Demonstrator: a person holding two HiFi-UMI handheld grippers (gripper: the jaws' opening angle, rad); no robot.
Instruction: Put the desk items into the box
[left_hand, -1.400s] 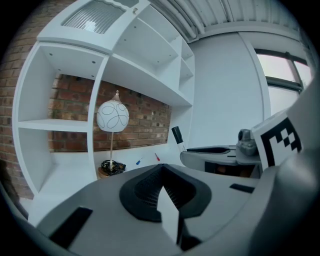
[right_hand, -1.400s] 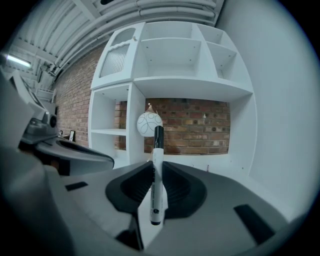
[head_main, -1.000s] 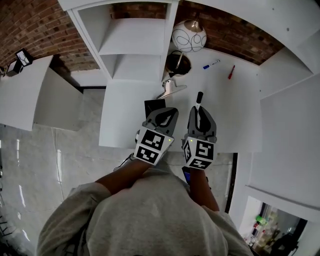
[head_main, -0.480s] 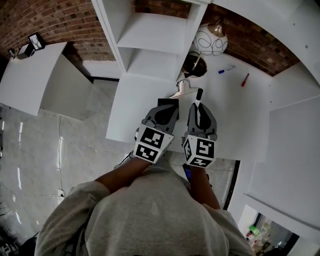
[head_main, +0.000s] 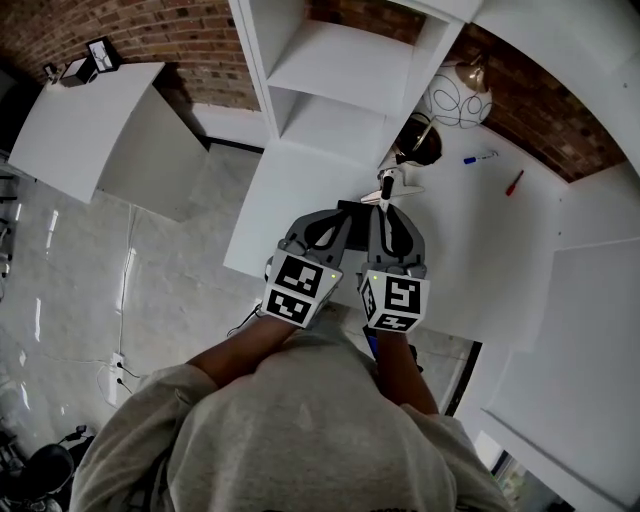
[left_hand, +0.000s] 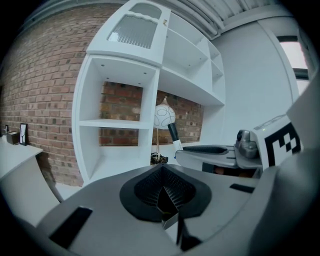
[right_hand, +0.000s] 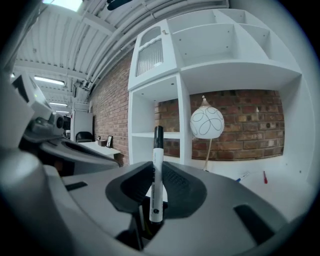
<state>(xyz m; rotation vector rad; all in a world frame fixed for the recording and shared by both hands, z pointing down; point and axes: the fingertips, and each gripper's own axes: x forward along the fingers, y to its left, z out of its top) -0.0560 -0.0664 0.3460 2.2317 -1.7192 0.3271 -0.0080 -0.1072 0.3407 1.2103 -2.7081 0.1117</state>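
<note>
Right hand-held gripper (head_main: 386, 208) holds a marker (head_main: 386, 187).

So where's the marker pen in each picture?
Head view: the marker pokes out of the right hand-held gripper, just above centre.
Left gripper view: right of centre, slanting, just below the lamp.
Right gripper view: upright in the middle, between the jaws.
Shared landmark: the round white lamp, in all three.

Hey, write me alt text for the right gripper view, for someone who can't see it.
The right tongs grip a black-capped white marker upright. Beyond stand a white shelf unit, a globe lamp and a brick wall; the left tongs show at the left edge.
</note>
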